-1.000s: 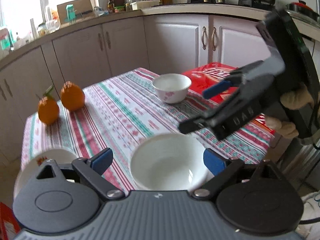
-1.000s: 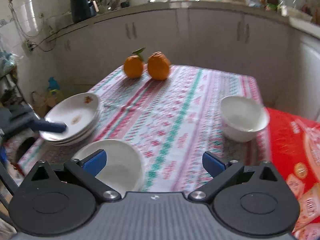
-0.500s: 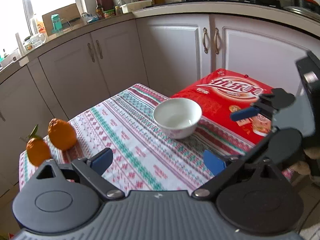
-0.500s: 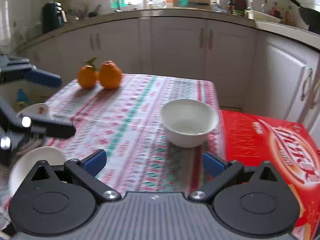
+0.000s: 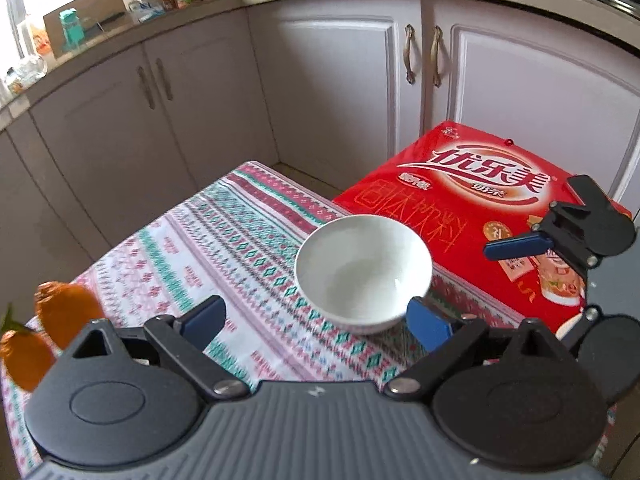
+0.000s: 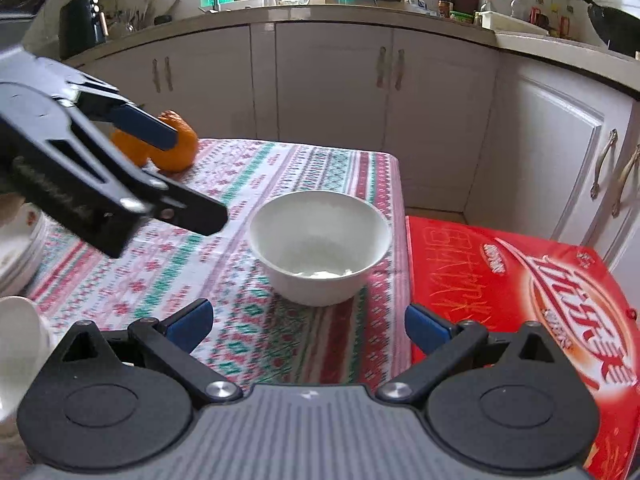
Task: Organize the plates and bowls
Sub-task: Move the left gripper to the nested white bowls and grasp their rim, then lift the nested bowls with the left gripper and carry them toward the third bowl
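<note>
Both tools have swung over from the near bowl to the far one since a second ago. The left tool (image 5: 314,322) is wide open with nothing in it, and the white bowl (image 5: 363,272) now sits just beyond its right finger, centre of frame. The right tool (image 6: 308,322) is open and empty too, with that bowl dead ahead. It's on the worktop (image 6: 240,280) beside the red box (image 6: 512,280) (plates (image 6: 20,244) stacked at left edge). I'd guess this bowl gets grabbed next.
</note>
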### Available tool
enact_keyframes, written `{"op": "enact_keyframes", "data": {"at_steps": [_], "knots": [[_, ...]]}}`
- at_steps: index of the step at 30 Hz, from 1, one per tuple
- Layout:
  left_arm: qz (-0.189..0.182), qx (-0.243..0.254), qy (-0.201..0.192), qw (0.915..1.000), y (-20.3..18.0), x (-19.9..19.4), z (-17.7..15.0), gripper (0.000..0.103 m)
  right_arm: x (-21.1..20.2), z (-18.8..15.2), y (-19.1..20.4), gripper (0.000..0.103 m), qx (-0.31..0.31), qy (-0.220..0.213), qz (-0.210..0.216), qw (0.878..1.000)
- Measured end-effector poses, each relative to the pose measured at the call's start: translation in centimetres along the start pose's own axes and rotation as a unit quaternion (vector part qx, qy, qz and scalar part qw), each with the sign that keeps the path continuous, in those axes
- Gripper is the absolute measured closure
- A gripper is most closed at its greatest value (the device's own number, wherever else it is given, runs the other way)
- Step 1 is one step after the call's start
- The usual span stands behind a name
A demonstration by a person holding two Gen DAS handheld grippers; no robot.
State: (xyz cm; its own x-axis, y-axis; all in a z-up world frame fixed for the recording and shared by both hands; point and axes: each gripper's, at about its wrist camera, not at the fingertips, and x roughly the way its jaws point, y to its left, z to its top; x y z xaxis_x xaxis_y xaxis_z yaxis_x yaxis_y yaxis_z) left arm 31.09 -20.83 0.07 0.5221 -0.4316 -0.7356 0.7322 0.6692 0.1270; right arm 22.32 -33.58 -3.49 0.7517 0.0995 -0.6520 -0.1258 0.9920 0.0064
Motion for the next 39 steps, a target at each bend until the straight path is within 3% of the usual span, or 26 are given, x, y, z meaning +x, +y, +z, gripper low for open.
{"op": "enact_keyframes", "data": {"at_steps": [13, 23, 27, 39], "knots": [[-0.049, -0.012, 0.031, 0.9983, 1.2, 7.2, 1.8, 0.024, 3.5, 1.0, -0.8, 0.001, -0.031, -0.006, 0.035, 0.999], [-0.07, -0.024, 0.044, 0.9963, 1.9, 9.0, 1.9, 0.044, 4.8, 1.2, -0.7, 0.013, -0.039, 0.001, 0.035, 0.999], [-0.077, -0.023, 0.045, 0.9958, 2.0, 9.1, 2.0, 0.045, 4.9, 1.1, -0.6, 0.018, -0.043, -0.001, 0.032, 0.999], [-0.088, 0.004, 0.048, 0.995, 1.4, 9.5, 2.5, 0.047, 5.1, 1.4, -0.7, 0.018, -0.046, -0.003, 0.024, 0.999]]}}
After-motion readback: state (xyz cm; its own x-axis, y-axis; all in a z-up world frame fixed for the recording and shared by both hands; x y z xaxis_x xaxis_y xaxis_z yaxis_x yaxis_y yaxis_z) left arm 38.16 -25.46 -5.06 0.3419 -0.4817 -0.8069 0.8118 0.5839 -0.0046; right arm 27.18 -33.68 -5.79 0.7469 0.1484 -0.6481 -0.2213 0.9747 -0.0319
